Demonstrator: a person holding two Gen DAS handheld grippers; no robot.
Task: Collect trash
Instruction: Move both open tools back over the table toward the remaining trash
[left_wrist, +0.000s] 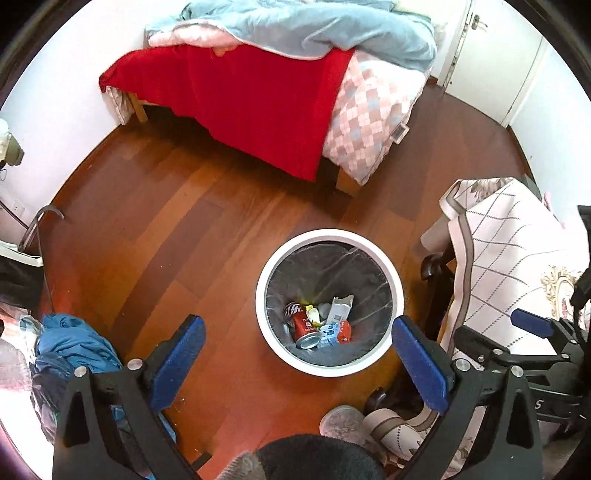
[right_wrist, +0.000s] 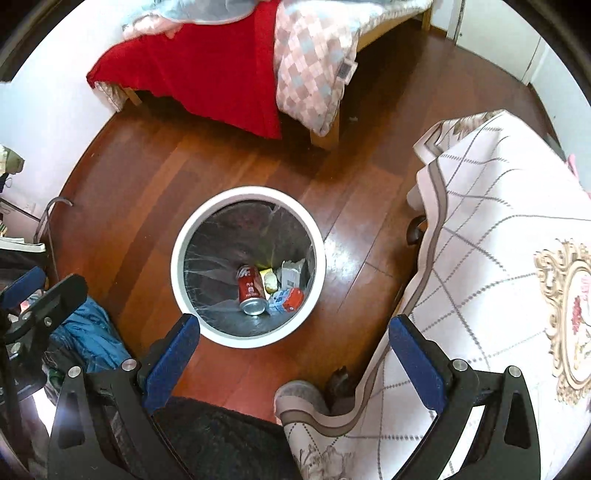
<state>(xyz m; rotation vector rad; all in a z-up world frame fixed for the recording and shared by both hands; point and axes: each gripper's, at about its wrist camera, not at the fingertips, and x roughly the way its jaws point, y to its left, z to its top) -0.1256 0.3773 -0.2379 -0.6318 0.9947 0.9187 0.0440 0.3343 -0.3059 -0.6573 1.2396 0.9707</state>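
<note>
Left gripper (left_wrist: 297, 345): spread wide, empty. Right gripper (right_wrist: 293, 345): likewise. Bin (left_wrist: 394, 275): frame centre, nearer left; no loose trash evident, though floor edges blur.

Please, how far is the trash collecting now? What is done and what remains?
Done: a red can, a carton and wrappers already lie in the white bin. In hand: nothing; left gripper and right gripper are both open and empty. Left: no loose trash shows on the wooden floor.
</note>
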